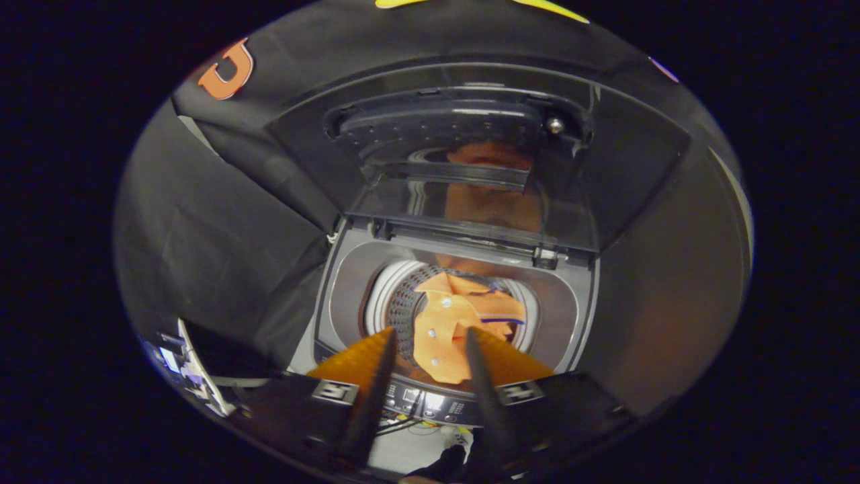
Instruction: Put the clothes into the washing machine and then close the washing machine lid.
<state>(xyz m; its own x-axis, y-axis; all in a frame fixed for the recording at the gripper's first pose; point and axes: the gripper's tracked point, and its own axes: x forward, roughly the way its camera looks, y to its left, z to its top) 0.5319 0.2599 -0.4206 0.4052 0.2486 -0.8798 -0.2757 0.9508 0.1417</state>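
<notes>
Drum [403, 302]; shirt [447, 323] between parted fingers [379, 363].

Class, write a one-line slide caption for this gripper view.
Open fingers hover over the washing machine, orange shirt in the drum, lid raised.

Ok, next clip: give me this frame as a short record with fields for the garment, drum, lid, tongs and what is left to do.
garment: orange shirt lying in the drum, partly draped over its front edge
drum: washing machine drum, open from above
lid: washing machine lid raised upright behind the opening
tongs: tongs open, holding nothing, fingers apart above the shirt
remaining: lid not yet closed
</notes>
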